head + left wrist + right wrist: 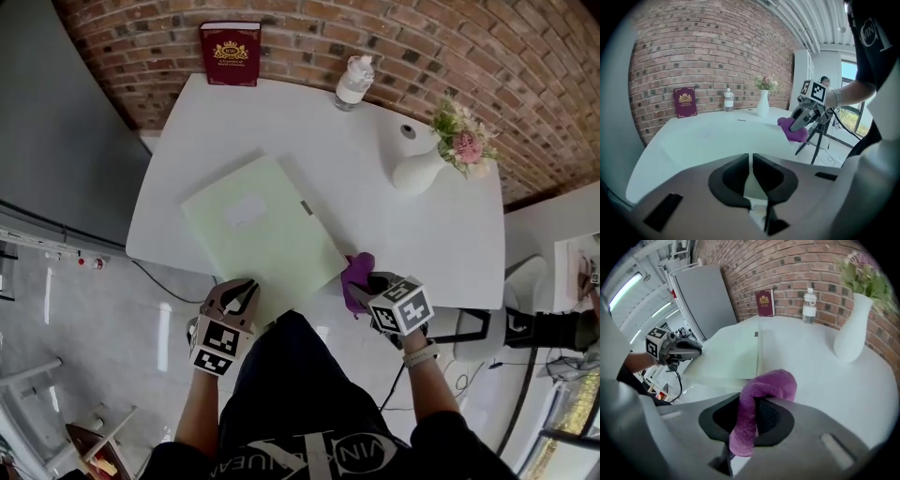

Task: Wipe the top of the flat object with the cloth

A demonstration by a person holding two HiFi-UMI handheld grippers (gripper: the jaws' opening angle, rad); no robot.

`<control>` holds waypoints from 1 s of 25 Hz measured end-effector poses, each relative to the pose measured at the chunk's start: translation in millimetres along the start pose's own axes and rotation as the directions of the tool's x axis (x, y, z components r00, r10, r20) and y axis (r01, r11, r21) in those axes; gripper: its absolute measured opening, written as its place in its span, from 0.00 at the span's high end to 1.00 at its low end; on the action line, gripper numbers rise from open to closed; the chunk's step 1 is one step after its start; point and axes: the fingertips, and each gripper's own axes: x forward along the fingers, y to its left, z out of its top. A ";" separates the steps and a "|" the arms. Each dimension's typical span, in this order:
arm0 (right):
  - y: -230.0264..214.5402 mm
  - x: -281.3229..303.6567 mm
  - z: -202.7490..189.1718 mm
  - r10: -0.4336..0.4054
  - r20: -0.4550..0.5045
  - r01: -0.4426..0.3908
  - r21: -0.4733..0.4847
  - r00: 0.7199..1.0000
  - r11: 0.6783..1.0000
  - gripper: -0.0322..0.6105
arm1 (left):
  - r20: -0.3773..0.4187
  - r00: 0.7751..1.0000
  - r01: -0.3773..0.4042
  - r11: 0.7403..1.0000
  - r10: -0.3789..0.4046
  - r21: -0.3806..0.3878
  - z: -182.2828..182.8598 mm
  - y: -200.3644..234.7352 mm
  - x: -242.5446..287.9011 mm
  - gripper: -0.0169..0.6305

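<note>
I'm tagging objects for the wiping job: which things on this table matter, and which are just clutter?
For the job: purple cloth; pale green folder.
Lying about: red book; clear bottle; white vase of flowers.

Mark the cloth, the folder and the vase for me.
cloth [764, 387]: right gripper view, on its looped top.
folder [258, 234]: head view, middle of the cover.
vase [415, 173]: head view, on its white belly.

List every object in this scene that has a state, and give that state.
green folder: closed, flat on table
right gripper: shut on purple cloth
purple cloth: bunched, clamped
left gripper: shut
bottle: upright, capped
vase: upright, holding flowers
red book: closed, standing by brick wall
</note>
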 end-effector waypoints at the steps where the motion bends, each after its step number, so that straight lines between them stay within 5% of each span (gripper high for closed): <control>1: 4.8 2.1 0.2 0.001 0.018 -0.002 0.030 1.000 1.000 0.84 | -0.008 1.000 -0.005 1.000 0.005 0.006 -1.9 -1.0 0.3 0.93; 6: 39.7 18.2 12.4 0.043 0.115 -0.056 0.113 0.992 0.992 0.84 | -0.014 1.000 -0.014 1.000 0.014 0.008 -3.8 1.5 1.8 0.93; 25: 172.3 51.7 5.4 0.262 0.067 -0.262 -0.004 0.963 0.965 0.84 | 0.043 0.999 0.002 0.998 0.001 -0.062 -6.1 0.1 4.8 0.93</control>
